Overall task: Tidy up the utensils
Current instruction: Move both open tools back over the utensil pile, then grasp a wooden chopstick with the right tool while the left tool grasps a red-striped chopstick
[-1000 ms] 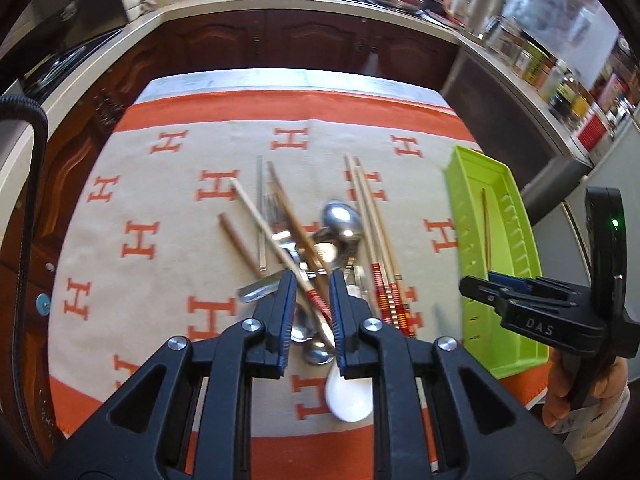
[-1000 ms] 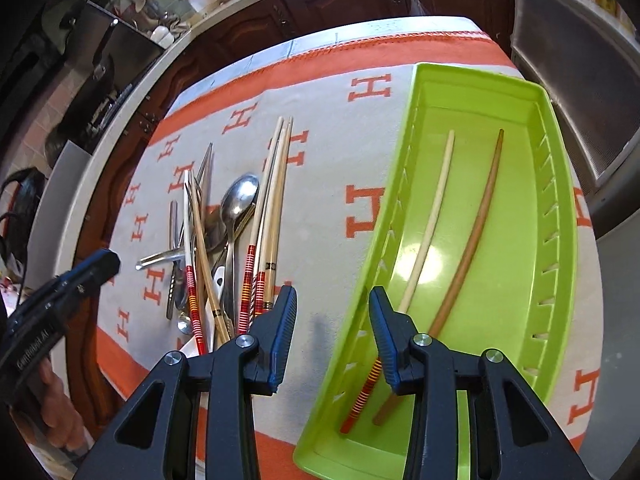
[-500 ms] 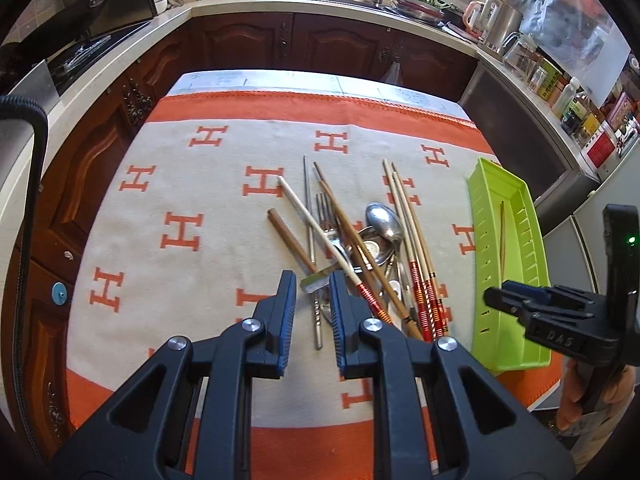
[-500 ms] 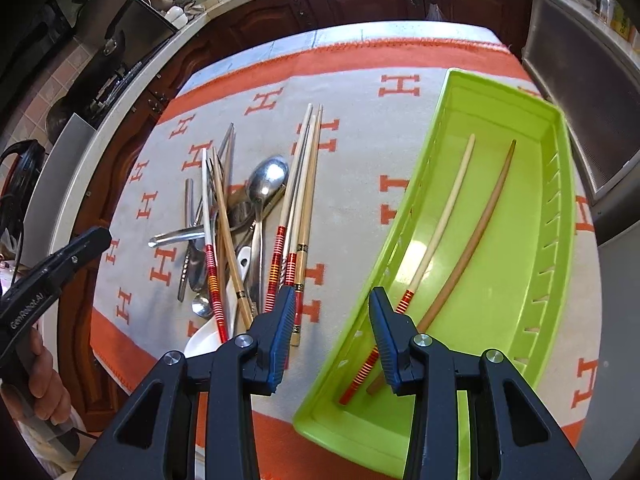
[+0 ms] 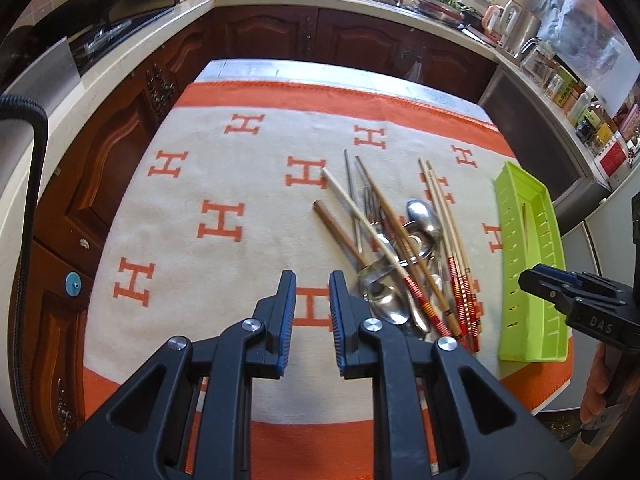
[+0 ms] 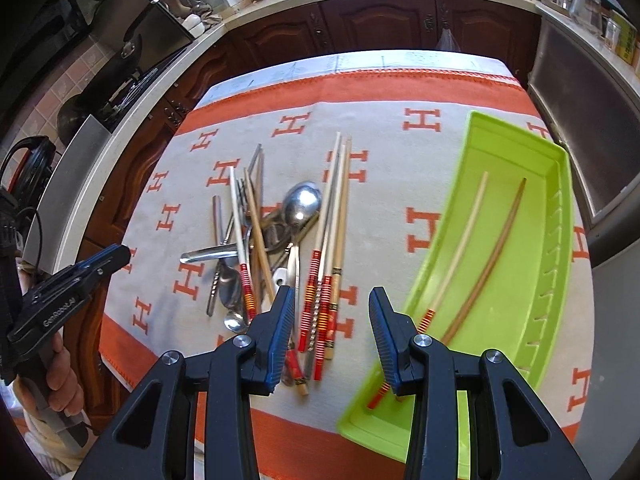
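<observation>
Both grippers hovered empty, the left gripper point(image 5: 312, 292) with jaws narrowly apart, the right gripper point(image 6: 330, 320) wider. The utensil pile point(image 6: 280, 248) lay at the green tray's point(image 6: 560, 216) nine o'clock. The next pick would best single out one chopstick's point(image 6: 340, 216) free end.

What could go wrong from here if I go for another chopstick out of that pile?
1. The pile is tangled: chopsticks cross over spoons and a fork, so lifting one may drag or flick others off the cloth.
2. The near ends lie close to the cloth's front edge, so a nudge might push them off.
3. The tray sits by the table edge and may slide when bumped.
</observation>
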`<action>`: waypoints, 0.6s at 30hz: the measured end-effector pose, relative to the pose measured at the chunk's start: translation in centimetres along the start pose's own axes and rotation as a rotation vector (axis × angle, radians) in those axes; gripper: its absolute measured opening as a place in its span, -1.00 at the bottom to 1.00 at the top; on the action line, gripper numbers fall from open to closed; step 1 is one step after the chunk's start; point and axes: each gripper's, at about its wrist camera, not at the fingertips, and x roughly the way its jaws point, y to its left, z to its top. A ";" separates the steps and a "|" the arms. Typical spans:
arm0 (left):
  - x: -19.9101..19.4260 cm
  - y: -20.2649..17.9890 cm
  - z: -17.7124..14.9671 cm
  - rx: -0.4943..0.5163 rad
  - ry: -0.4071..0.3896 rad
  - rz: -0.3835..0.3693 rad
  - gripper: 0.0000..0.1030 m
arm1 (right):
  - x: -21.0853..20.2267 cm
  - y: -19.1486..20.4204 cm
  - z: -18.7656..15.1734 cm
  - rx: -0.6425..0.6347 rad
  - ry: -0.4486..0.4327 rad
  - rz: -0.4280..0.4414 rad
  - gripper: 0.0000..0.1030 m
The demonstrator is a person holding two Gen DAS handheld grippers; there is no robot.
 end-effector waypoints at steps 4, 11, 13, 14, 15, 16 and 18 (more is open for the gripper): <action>1.7 0.6 -0.3 -0.001 0.045 -0.015 -0.73 | 0.8 1.0 0.3 -0.021 0.007 0.007 -0.24; 5.0 -0.5 -1.3 0.022 0.141 -0.100 -0.73 | 3.5 4.0 0.8 -0.118 0.021 0.028 -0.46; 5.4 -1.2 -1.4 0.035 0.154 -0.137 -0.73 | 4.6 4.8 0.9 -0.153 0.031 0.027 -0.57; 5.5 -1.6 -1.4 0.041 0.157 -0.158 -0.73 | 5.1 5.1 0.9 -0.163 0.035 0.025 -0.58; 5.6 -2.0 -1.4 0.046 0.158 -0.179 -0.73 | 5.8 5.3 1.0 -0.176 0.042 0.023 -0.62; 5.7 -2.4 -1.3 0.051 0.159 -0.194 -0.73 | 6.3 5.5 1.1 -0.185 0.051 0.024 -0.65; 5.8 -3.1 -1.1 0.056 0.160 -0.216 -0.73 | 7.2 5.8 1.1 -0.190 0.066 0.028 -0.67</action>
